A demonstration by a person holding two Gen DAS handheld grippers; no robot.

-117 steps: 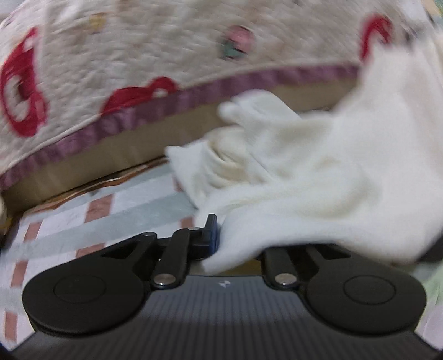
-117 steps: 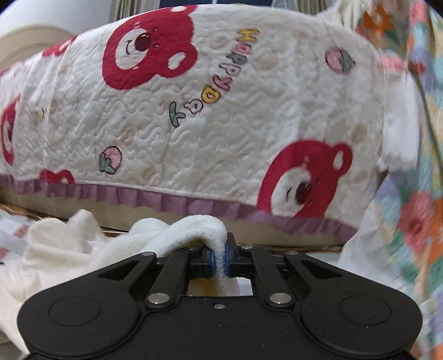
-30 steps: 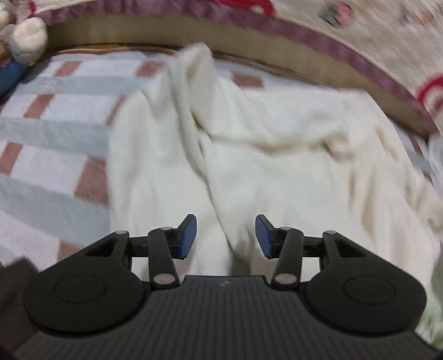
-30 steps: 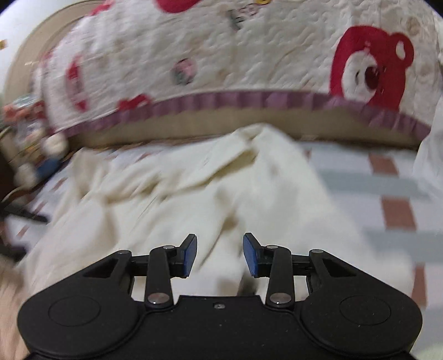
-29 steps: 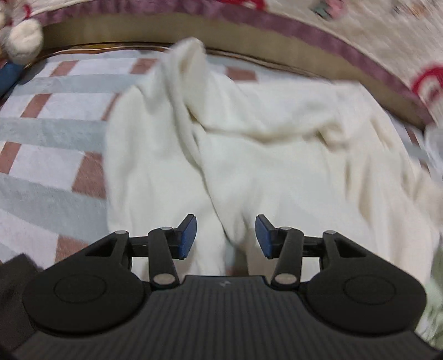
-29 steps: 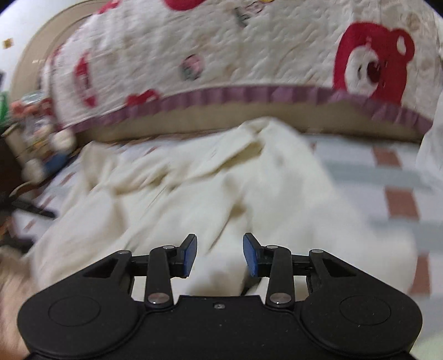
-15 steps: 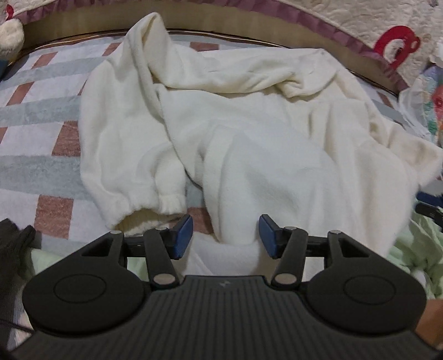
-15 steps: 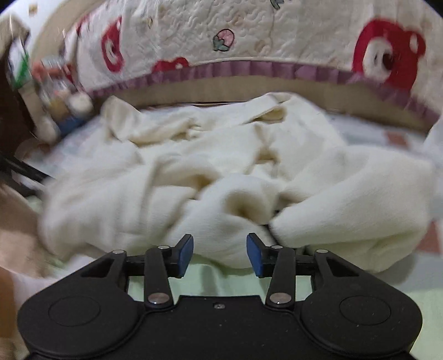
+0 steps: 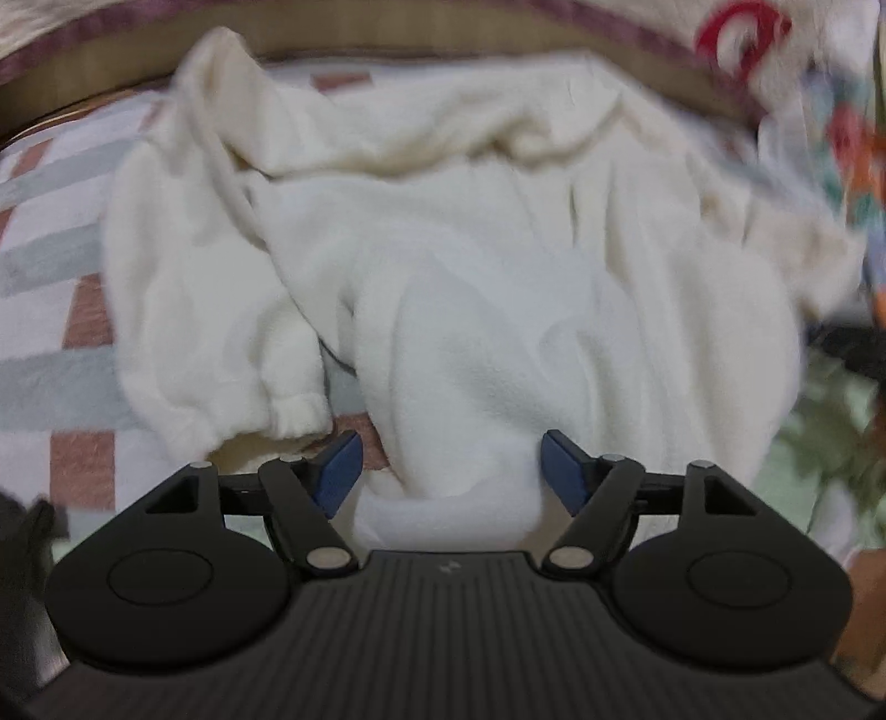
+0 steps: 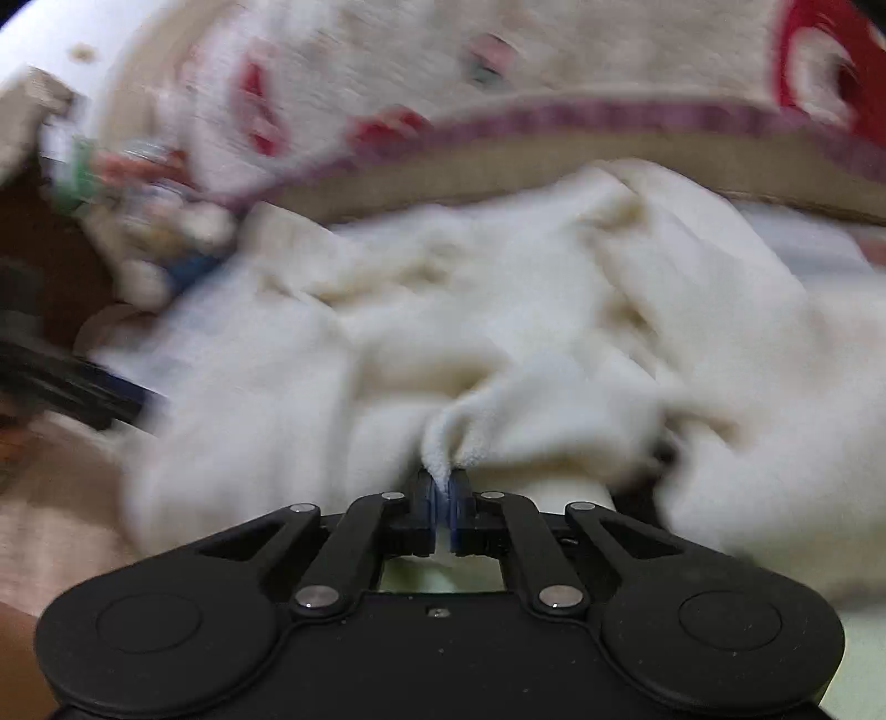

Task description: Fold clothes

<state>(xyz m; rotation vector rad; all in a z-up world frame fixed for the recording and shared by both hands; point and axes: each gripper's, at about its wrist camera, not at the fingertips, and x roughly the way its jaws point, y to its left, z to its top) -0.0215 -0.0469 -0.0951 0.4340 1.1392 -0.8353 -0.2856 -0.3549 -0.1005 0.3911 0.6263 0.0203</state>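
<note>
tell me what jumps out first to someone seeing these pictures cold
A big rumpled cream fleece garment fills the middle of both views, spread over a striped bedcover. The right gripper is shut on a fold at its near edge, while the left gripper is open with a cuff end of the fleece between its fingers. Behind runs a quilt with red bears.

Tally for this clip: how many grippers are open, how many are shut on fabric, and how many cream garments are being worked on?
Open grippers: 1, the left gripper, its jaws spread around a fold of the cream fleece garment.
Grippers shut on fabric: 1, the right gripper, pinching a ridge of that garment.
Cream garments: 1.
Total: 2 grippers, 1 garment.
</note>
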